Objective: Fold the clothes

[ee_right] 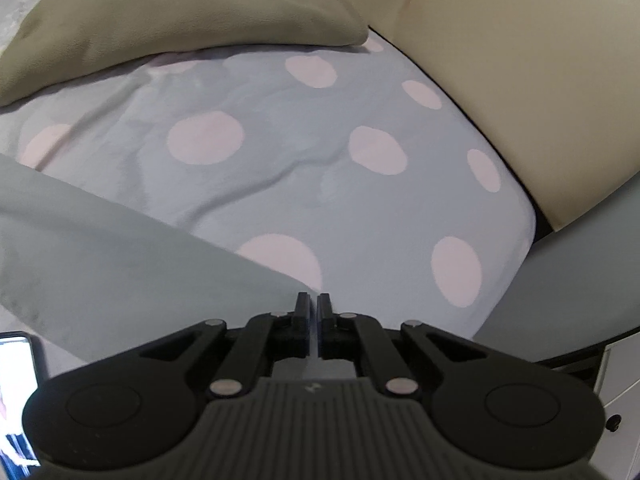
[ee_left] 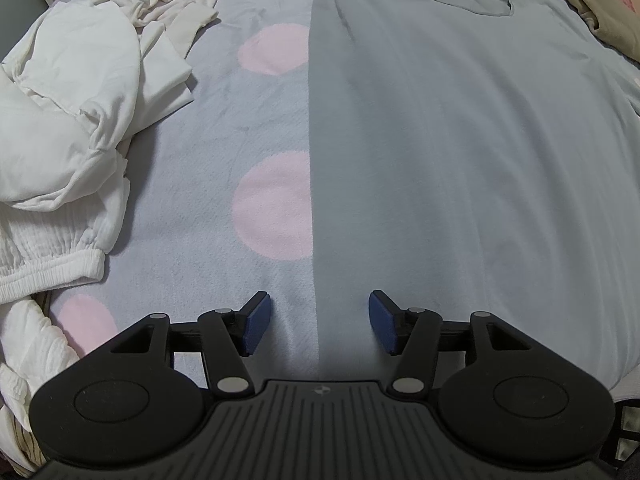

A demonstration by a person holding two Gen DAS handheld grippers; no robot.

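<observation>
A grey-green shirt [ee_left: 460, 140] lies flat on the polka-dot blanket [ee_left: 208, 168], its straight left edge running down the middle of the left wrist view. My left gripper [ee_left: 319, 322] is open and empty, its blue pads straddling that edge near the hem. In the right wrist view the same shirt [ee_right: 112, 252] fills the lower left, and its corner reaches my right gripper [ee_right: 314, 312]. The right gripper's jaws are closed together on the shirt's corner.
A pile of white clothes [ee_left: 68, 128] lies on the left of the bed. An olive-tan garment [ee_right: 172, 20] lies at the far side. A cream headboard panel [ee_right: 520, 72] borders the bed's right edge. A phone screen [ee_right: 16, 396] shows at lower left.
</observation>
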